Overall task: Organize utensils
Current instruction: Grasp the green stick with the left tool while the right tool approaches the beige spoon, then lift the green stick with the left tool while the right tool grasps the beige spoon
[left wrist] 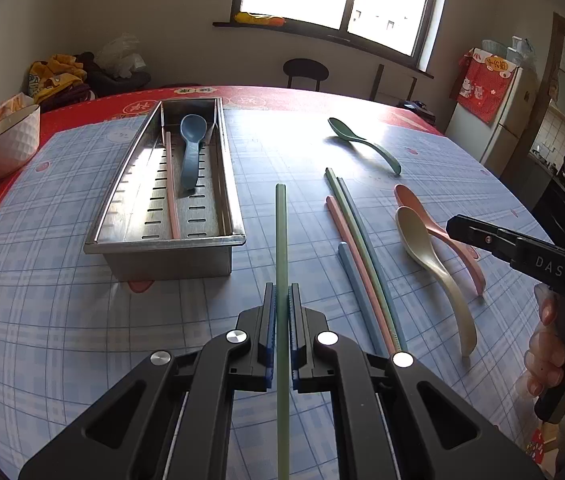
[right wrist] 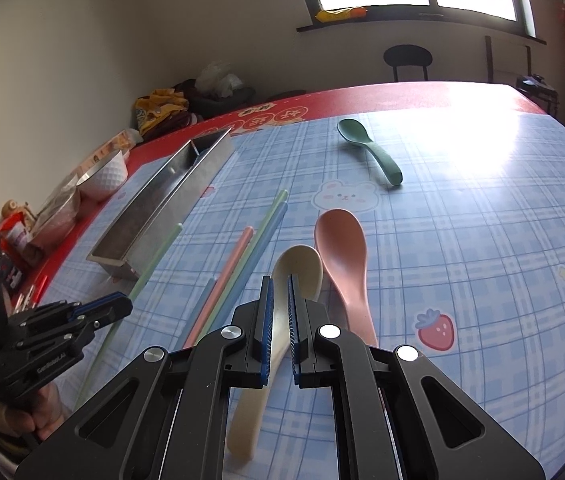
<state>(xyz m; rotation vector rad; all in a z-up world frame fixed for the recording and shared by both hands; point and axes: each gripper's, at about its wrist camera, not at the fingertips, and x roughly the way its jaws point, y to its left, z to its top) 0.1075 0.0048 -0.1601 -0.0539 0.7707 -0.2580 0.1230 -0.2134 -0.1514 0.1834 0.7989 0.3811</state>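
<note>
My left gripper (left wrist: pixel 282 294) is shut on a light green chopstick (left wrist: pixel 281 232) that points ahead above the table, right of the steel utensil tray (left wrist: pixel 226 184). The tray holds a blue spoon (left wrist: pixel 190 148) and a pink chopstick (left wrist: pixel 172 188). My right gripper (right wrist: pixel 279 286) hovers over the cream spoon (right wrist: pixel 296 266), jaws narrowly apart with nothing between them; the spoon lies on the table below. A pink spoon (right wrist: pixel 342 252) lies beside it. Pink, green and blue chopsticks (left wrist: pixel 358 248) lie together on the table. A dark green spoon (left wrist: pixel 362 142) lies farther back.
A white bowl (left wrist: pixel 8 140) stands at the left table edge, with bags and clutter behind it. A chair (left wrist: pixel 305 72) and a fridge (left wrist: pixel 494 120) stand beyond the table. The plaid mat (left wrist: pixel 62 320) covers the red tablecloth.
</note>
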